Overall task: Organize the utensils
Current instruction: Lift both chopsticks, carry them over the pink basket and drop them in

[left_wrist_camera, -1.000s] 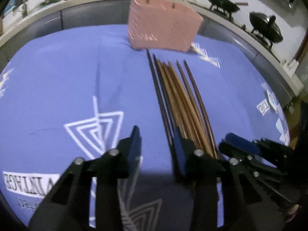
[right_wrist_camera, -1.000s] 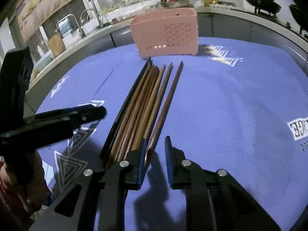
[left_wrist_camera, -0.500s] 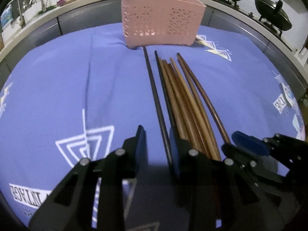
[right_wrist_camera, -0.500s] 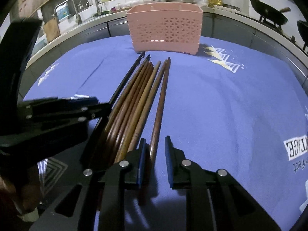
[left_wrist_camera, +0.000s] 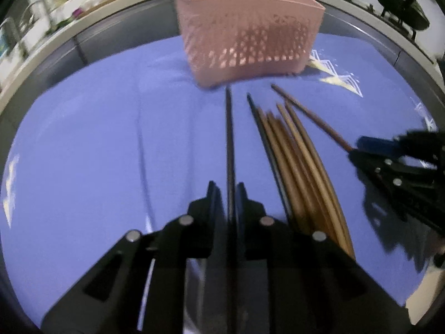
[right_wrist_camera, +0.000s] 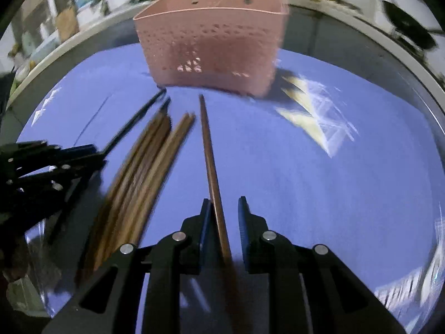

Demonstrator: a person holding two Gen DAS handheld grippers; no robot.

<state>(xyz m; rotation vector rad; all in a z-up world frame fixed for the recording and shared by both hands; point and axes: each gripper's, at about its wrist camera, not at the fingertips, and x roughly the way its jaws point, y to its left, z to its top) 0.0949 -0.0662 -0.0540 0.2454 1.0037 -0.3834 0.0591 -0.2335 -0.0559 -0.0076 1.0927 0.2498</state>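
Observation:
A pink perforated basket (left_wrist_camera: 250,33) stands at the far side of the blue cloth (left_wrist_camera: 97,153); it also shows in the right wrist view (right_wrist_camera: 211,44). Several brown chopsticks (left_wrist_camera: 300,172) lie in a bundle on the cloth, also seen in the right wrist view (right_wrist_camera: 144,172). My left gripper (left_wrist_camera: 229,192) is shut on a black chopstick (left_wrist_camera: 229,139) that points at the basket. My right gripper (right_wrist_camera: 224,208) holds a dark brown chopstick (right_wrist_camera: 208,144) against its left finger; a gap shows on the other side. A second black chopstick (left_wrist_camera: 264,139) lies beside the bundle.
The cloth covers a table with a grey rim (left_wrist_camera: 111,33). Woks (left_wrist_camera: 400,8) sit on a stove at the back right. A sink and counter clutter (right_wrist_camera: 83,2) lie at the back left. Each gripper shows in the other's view, the right one (left_wrist_camera: 395,164) and the left one (right_wrist_camera: 50,161).
Both grippers moved forward toward the basket. The left closed on the black chopstick and drew it left of the bundle. The right drew the dark brown chopstick away to the right.

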